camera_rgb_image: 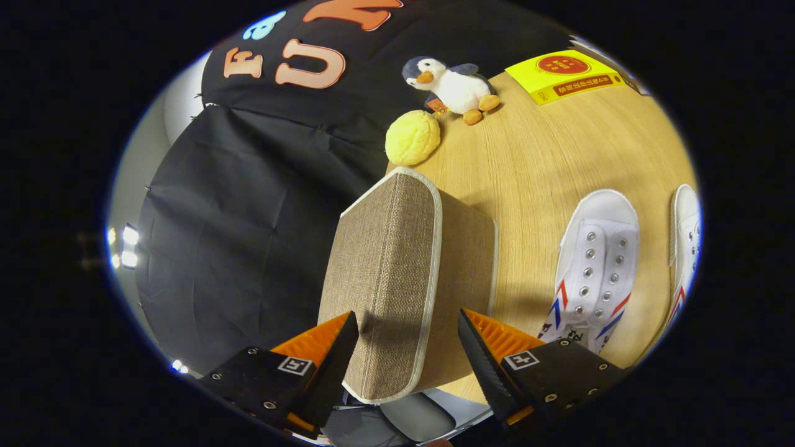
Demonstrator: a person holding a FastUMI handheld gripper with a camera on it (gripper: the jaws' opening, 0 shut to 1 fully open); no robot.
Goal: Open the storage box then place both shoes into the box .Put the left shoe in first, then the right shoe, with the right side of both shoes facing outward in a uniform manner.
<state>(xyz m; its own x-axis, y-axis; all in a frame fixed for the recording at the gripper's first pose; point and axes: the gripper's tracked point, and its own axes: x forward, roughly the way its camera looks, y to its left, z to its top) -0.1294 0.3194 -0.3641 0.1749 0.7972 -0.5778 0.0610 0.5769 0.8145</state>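
Gripper (408,332) rolled sideways, fingers spread wide astride beige woven-fabric storage box (397,279), neither visibly pressing. Two white lace-less canvas shoes (593,267) at 3 o'clock.

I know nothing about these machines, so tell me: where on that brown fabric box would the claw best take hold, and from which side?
Probably the lid's near edge. The storage box lies between the open claw fingers, its white-trimmed lid facing the claw. Coming straight on from this end, as it is now, lets the fingers straddle the lid's narrow thickness. The broad woven faces look too wide and flat to pinch.
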